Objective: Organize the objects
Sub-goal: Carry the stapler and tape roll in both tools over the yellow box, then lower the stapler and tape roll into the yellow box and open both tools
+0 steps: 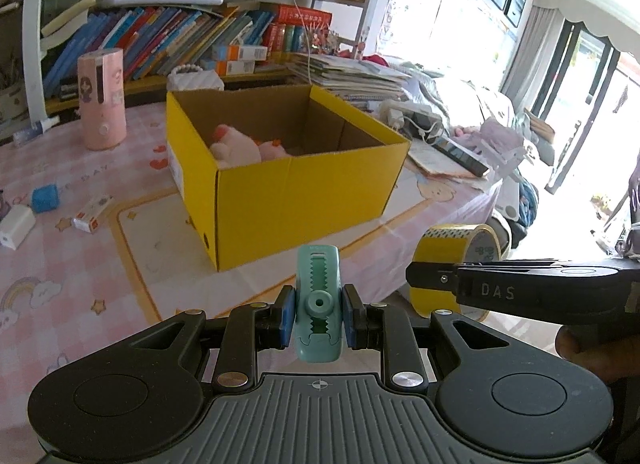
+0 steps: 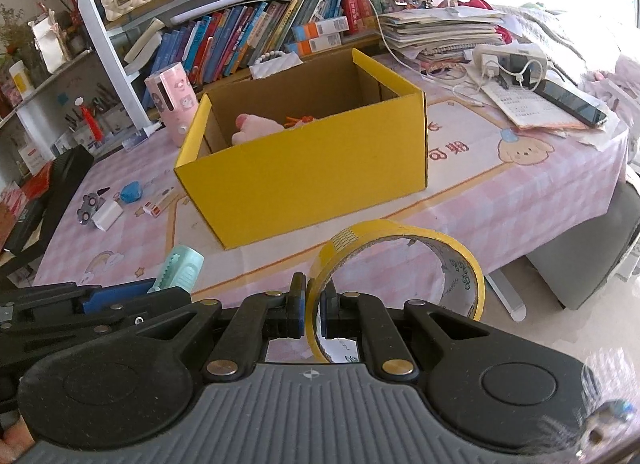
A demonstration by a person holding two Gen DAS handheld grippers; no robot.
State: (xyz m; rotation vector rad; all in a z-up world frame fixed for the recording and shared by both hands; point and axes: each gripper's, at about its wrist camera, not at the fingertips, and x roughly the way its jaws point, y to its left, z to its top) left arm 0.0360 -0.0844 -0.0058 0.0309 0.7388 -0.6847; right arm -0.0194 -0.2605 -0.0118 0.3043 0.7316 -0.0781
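Left wrist: teal clip (image 1: 318, 304) upright, pointing toward yellow box (image 1: 288, 183).

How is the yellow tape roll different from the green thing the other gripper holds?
The yellow tape roll is a hollow ring; the mint-green clip is a solid, toothed bar. The tape roll is pinched by its thin wall in the right gripper; the clip is clamped across its body in the left gripper. Both are held up near the yellow box.

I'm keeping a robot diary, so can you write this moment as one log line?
left gripper: shut on green clip | right gripper: shut on yellow tape roll | yellow box: open, pink plush toy inside | neither item boxed yet
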